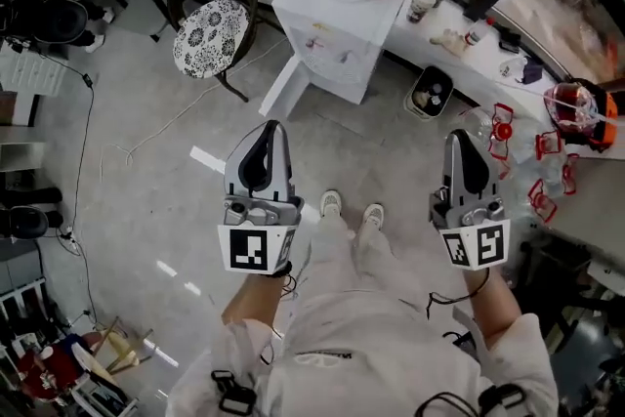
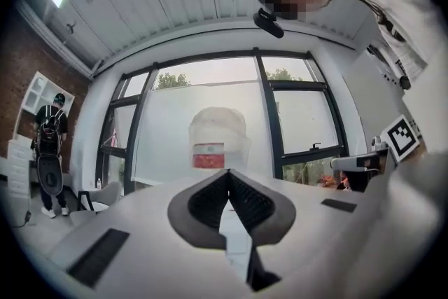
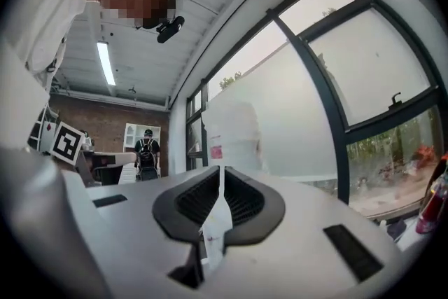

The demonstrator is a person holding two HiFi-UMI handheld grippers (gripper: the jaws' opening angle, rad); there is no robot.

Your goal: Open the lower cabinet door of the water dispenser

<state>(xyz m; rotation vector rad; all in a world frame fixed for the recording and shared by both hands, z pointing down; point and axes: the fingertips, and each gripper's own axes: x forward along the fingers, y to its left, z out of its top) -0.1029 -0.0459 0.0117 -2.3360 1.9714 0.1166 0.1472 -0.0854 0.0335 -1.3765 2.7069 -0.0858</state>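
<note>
Facing the water dispenser (image 1: 342, 39), I list what I hold and see.

Item 1: left gripper (image 1: 266, 134). I hold it up level, pointed toward the water dispenser and well apart from it. Its jaws are pressed tip to tip with nothing between them. Beyond the tips only the dispenser's bottle (image 2: 218, 140) shows.

Item 2: right gripper (image 1: 459, 142). It is also level, aimed toward the dispenser's right side and well apart from it. Its jaws are clenched together and empty.

Item 3: the water dispenser itself. It is a white, upright cabinet with the bottle on top. It stands ahead of my shoes (image 1: 331, 203) with open floor between.

Item 4: lower cabinet door (image 1: 281, 91). In the head view a white panel stands out at an angle from the dispenser's lower left corner, toward the chair (image 1: 210, 34). I read this as the door swung open. The inside of the cabinet cannot be seen from above.

Item 5: small bin (image 1: 431, 93). It sits on the floor just right of the dispenser's foot.

Progress, by my judgement: the opening looks done. The door is off the dispenser's front and neither claw touches it. Little seems left, at most a check that the door stays wide. If that panel is not the door, the whole pull is yet to do.
</note>
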